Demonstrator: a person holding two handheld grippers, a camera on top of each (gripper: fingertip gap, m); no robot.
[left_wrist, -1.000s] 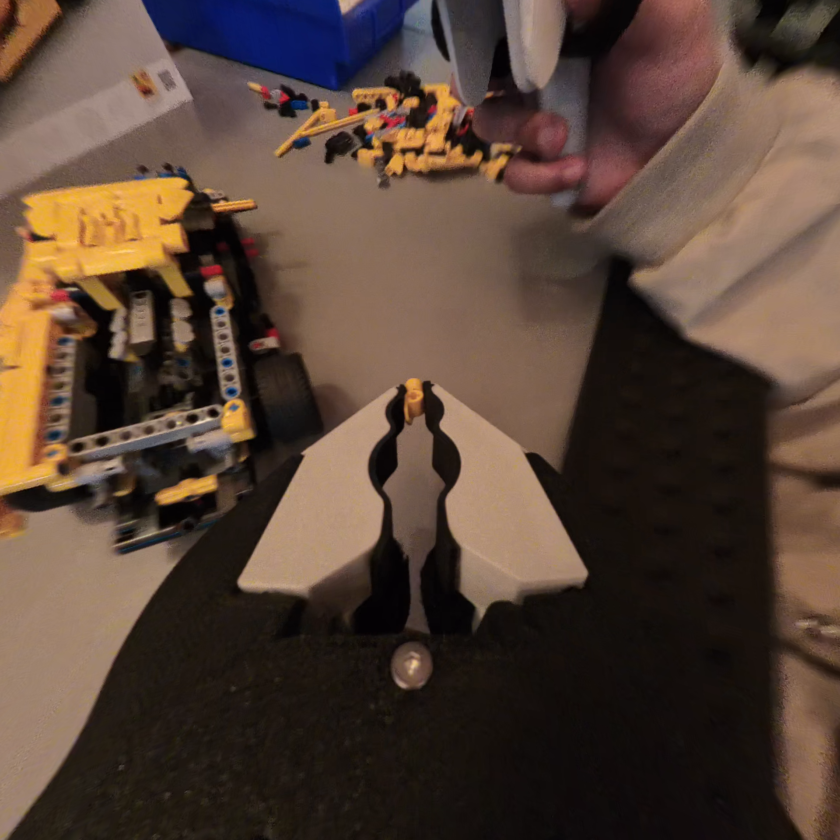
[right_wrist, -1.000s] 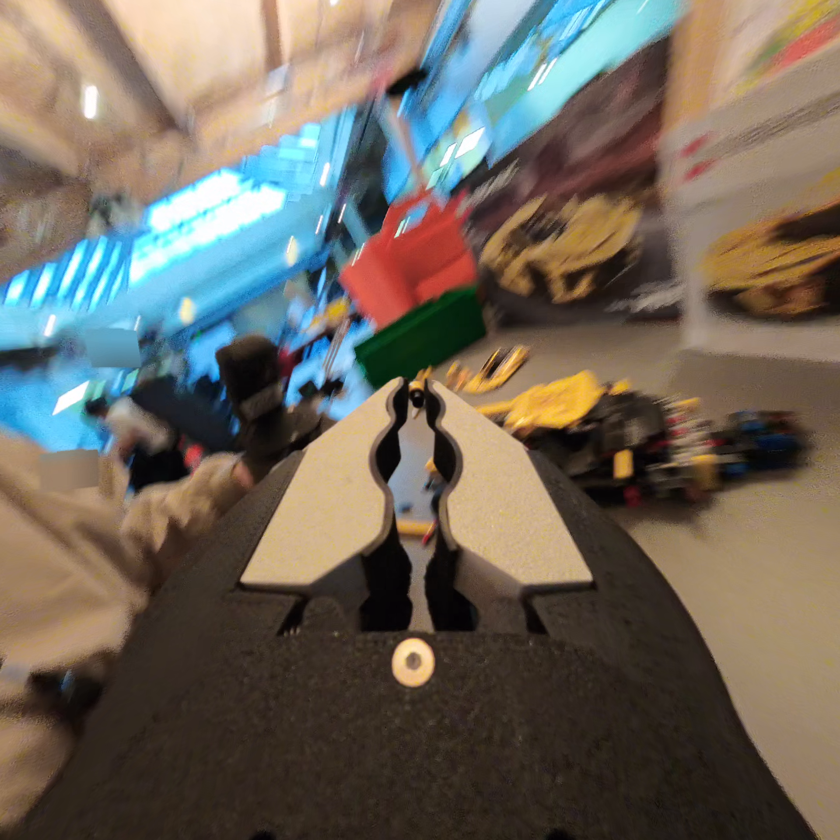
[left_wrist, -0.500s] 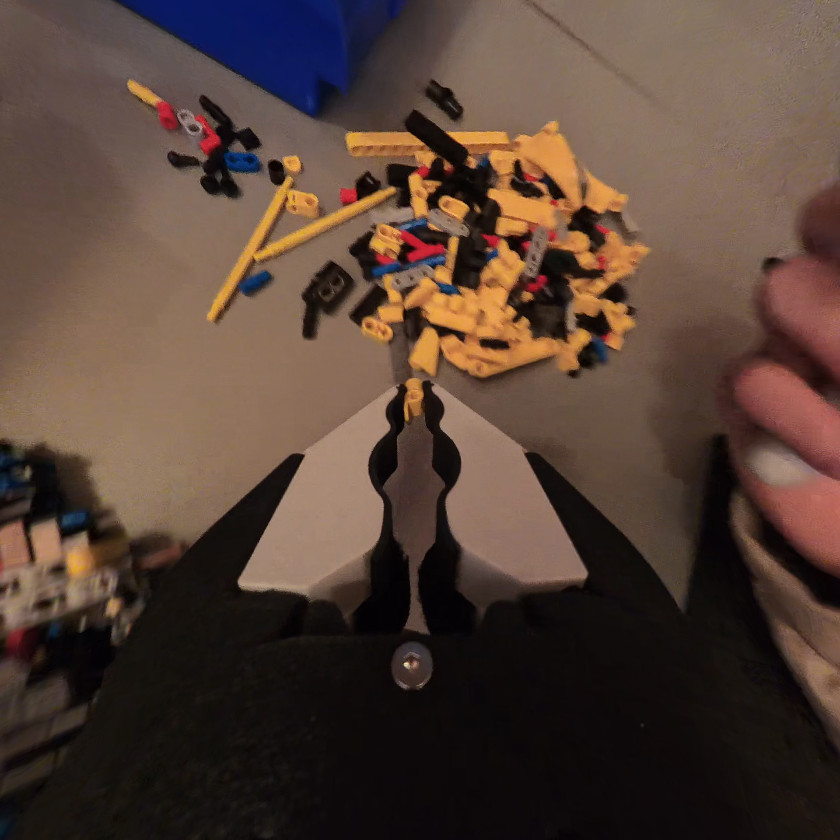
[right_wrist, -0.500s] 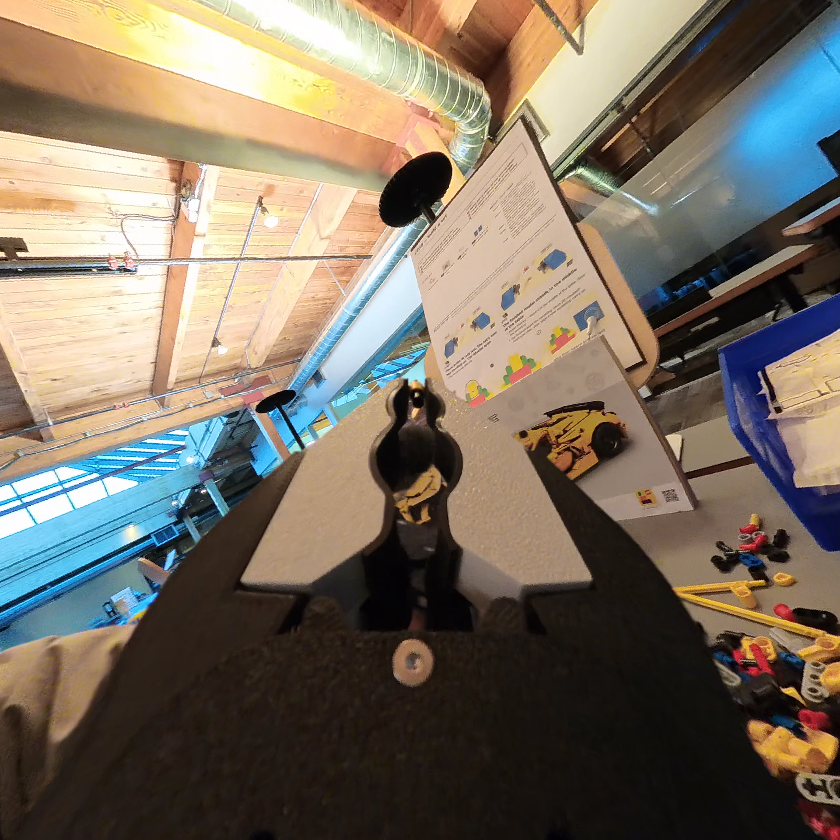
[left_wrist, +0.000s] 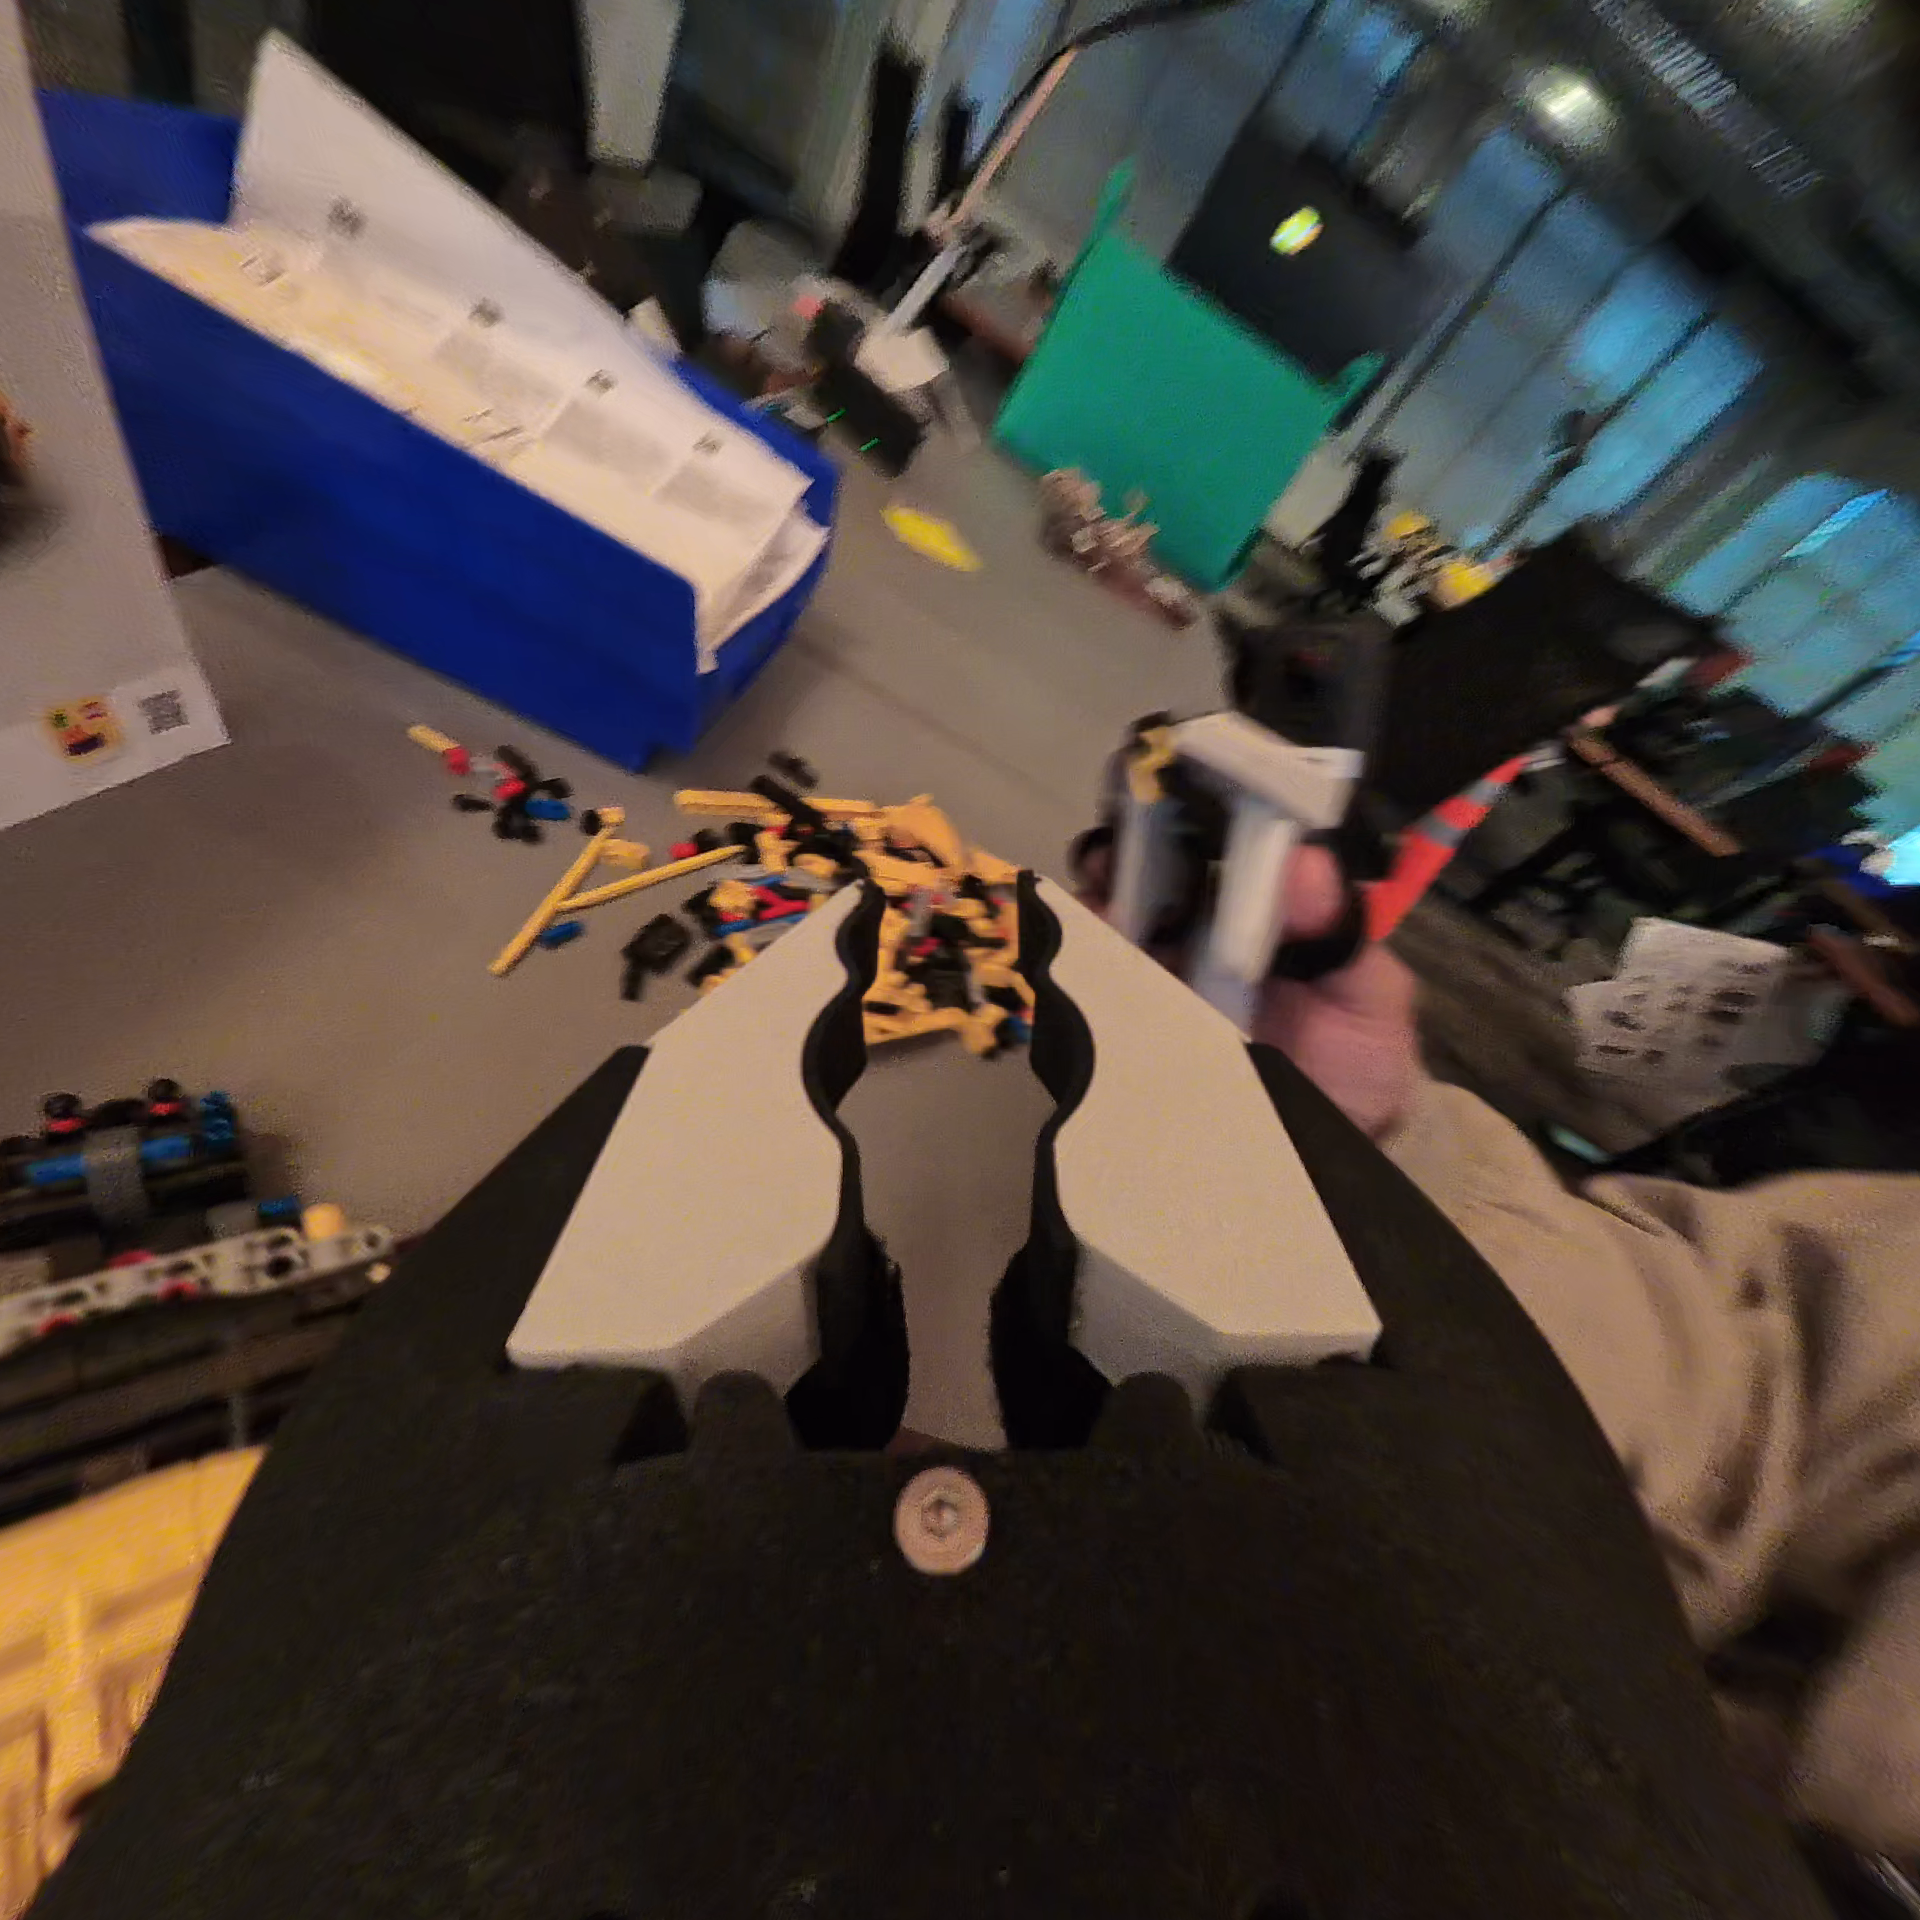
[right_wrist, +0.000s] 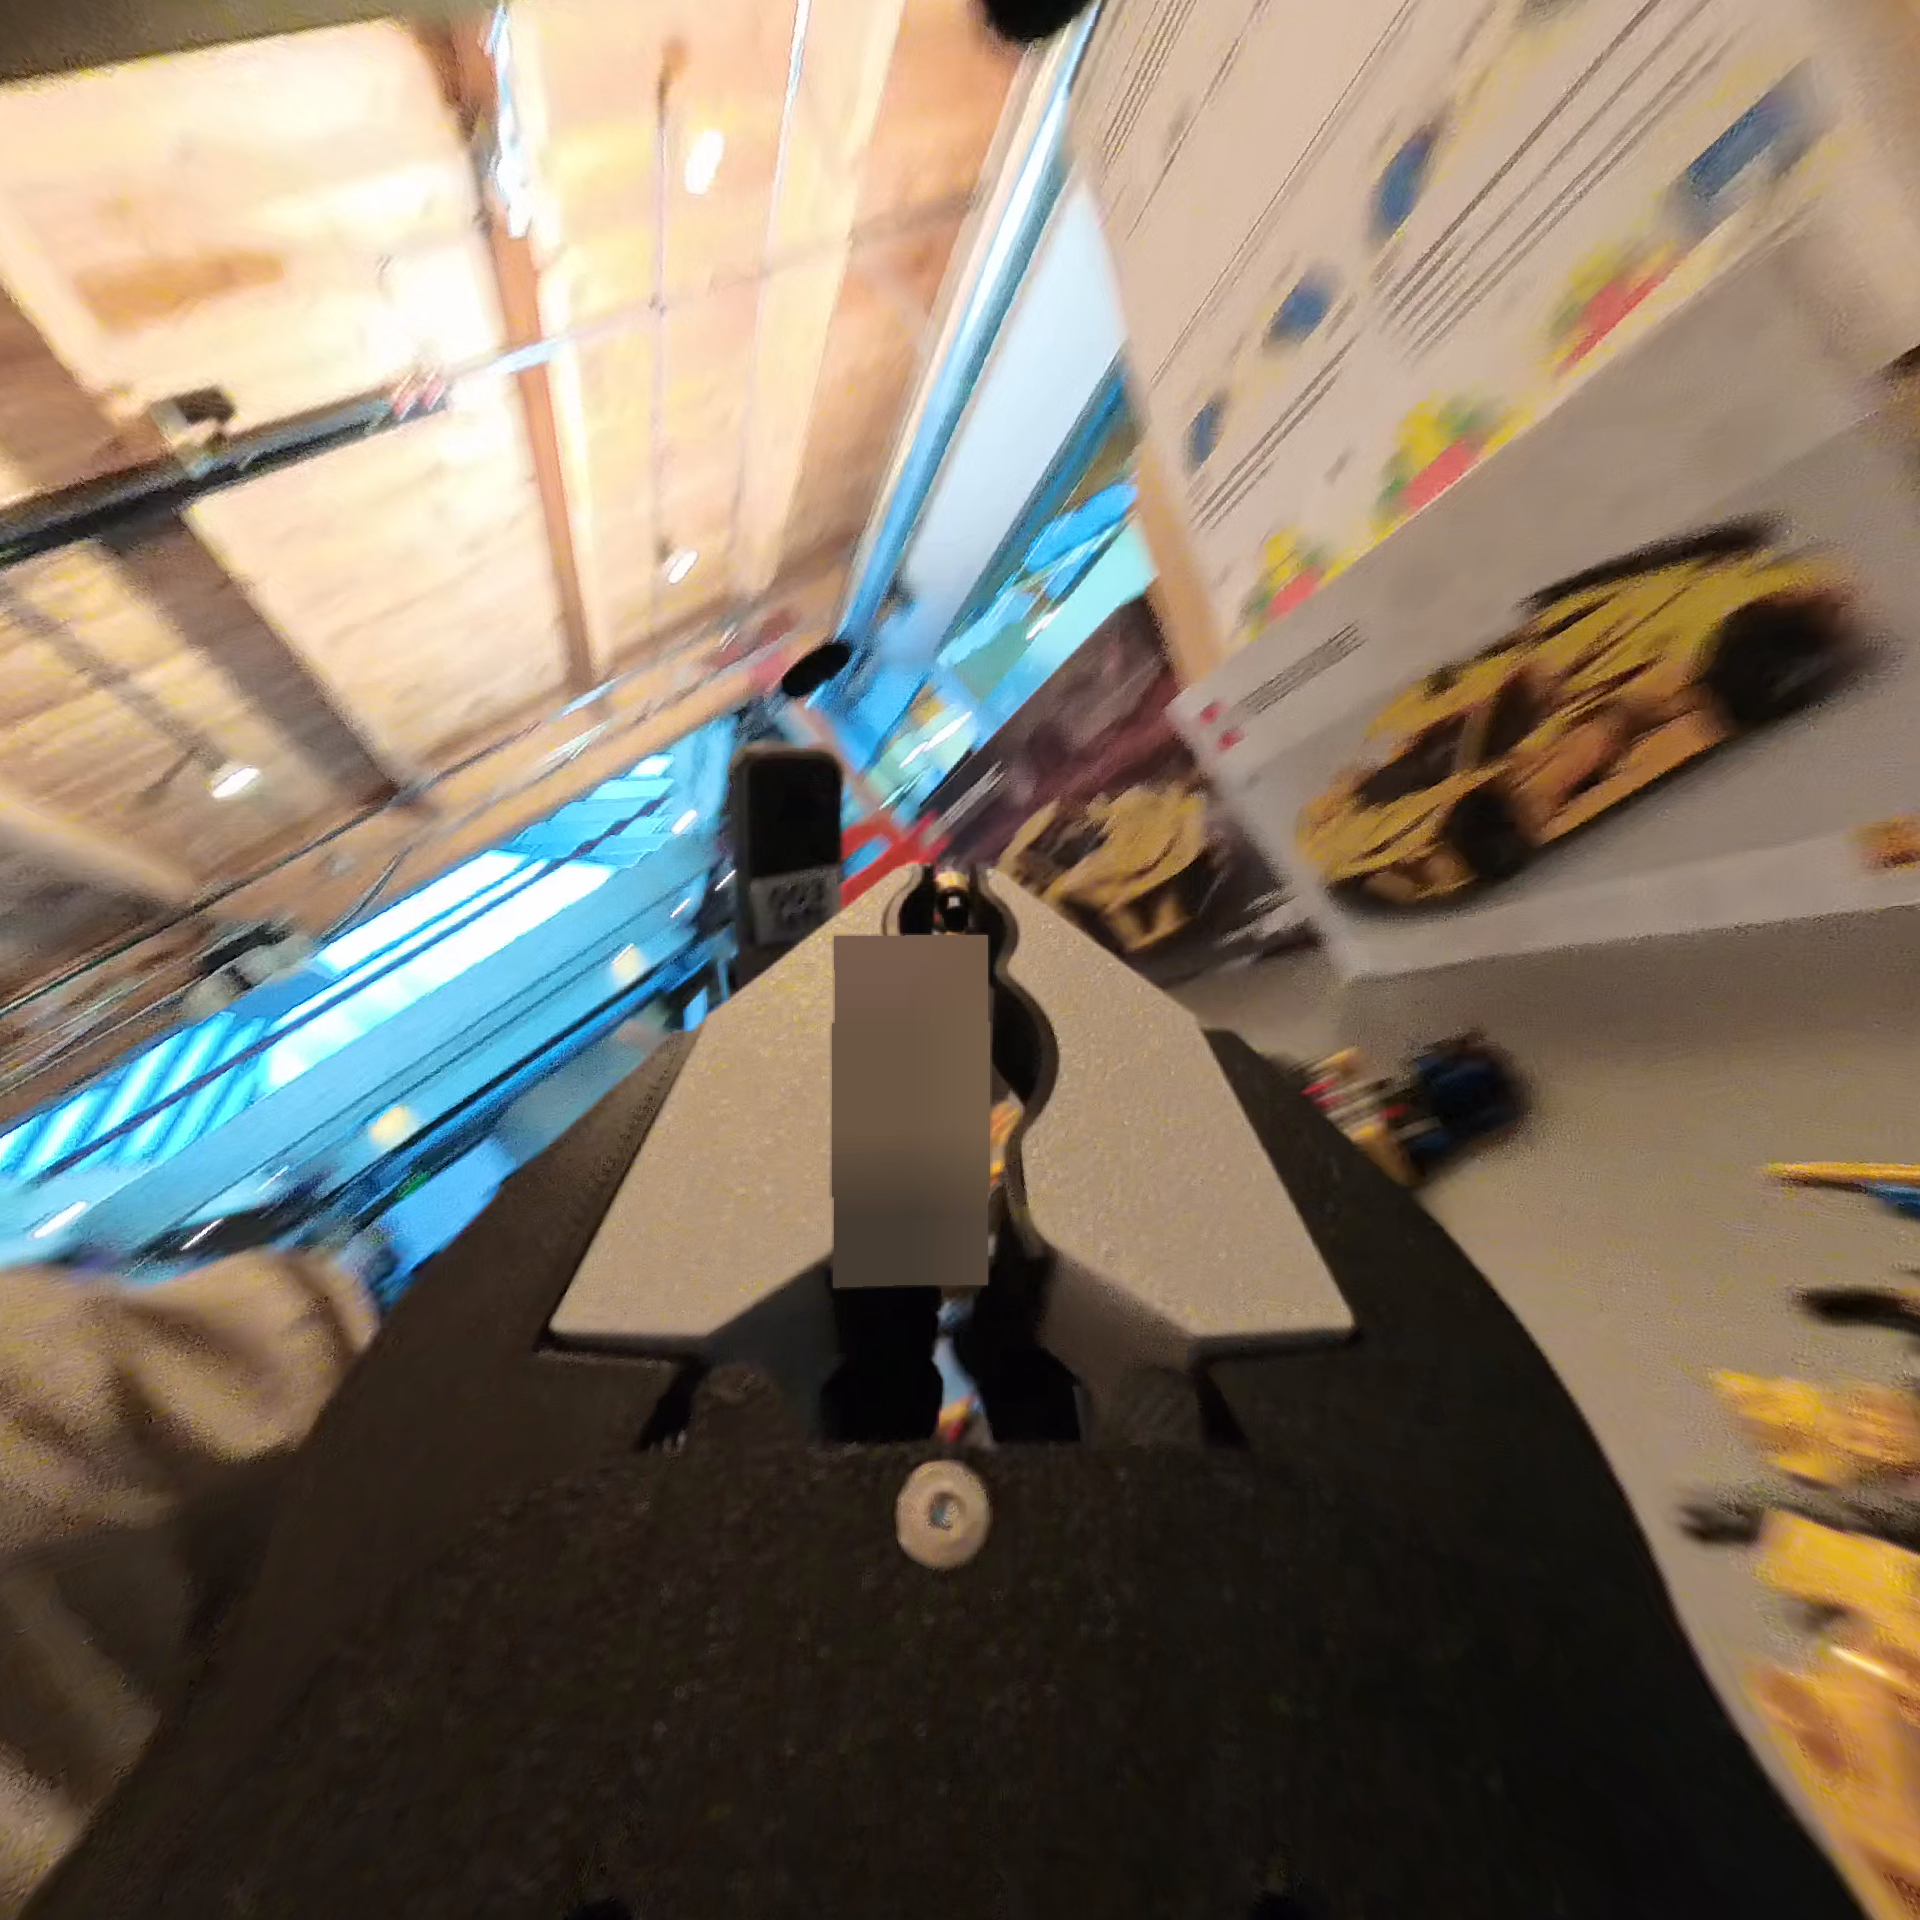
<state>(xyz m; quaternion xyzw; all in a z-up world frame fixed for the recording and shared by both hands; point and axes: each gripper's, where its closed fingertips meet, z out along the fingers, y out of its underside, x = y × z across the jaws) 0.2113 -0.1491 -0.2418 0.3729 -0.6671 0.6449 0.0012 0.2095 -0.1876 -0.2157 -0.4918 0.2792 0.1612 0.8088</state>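
My left gripper (left_wrist: 945, 899) is open and empty, held above the grey table (left_wrist: 312, 935) and pointing at a pile of yellow, black, red and blue building pieces (left_wrist: 894, 862). My right gripper (right_wrist: 951, 902) is tilted up off the table, with its tips shut on a small yellow-and-black piece (right_wrist: 951, 906). A blur patch covers most of the gap between its jaws. In the left wrist view the right gripper (left_wrist: 1195, 821) is held in a hand just right of the pile, with a yellow bit (left_wrist: 1148, 764) at its tip.
A partly built black and yellow model (left_wrist: 135, 1236) lies at the left. A blue bin (left_wrist: 416, 520) with white bags stands behind the pile, and a green bin (left_wrist: 1153, 416) farther back. A box with a yellow car picture (right_wrist: 1558, 727) stands upright. A sleeve (left_wrist: 1662, 1351) is at the right. My hands' fingertips stand some 5 cm from each other.
My left gripper has opened and the small yellow piece it held at its tips is gone from it. Both views have swung; the right gripper now shows close on the right.
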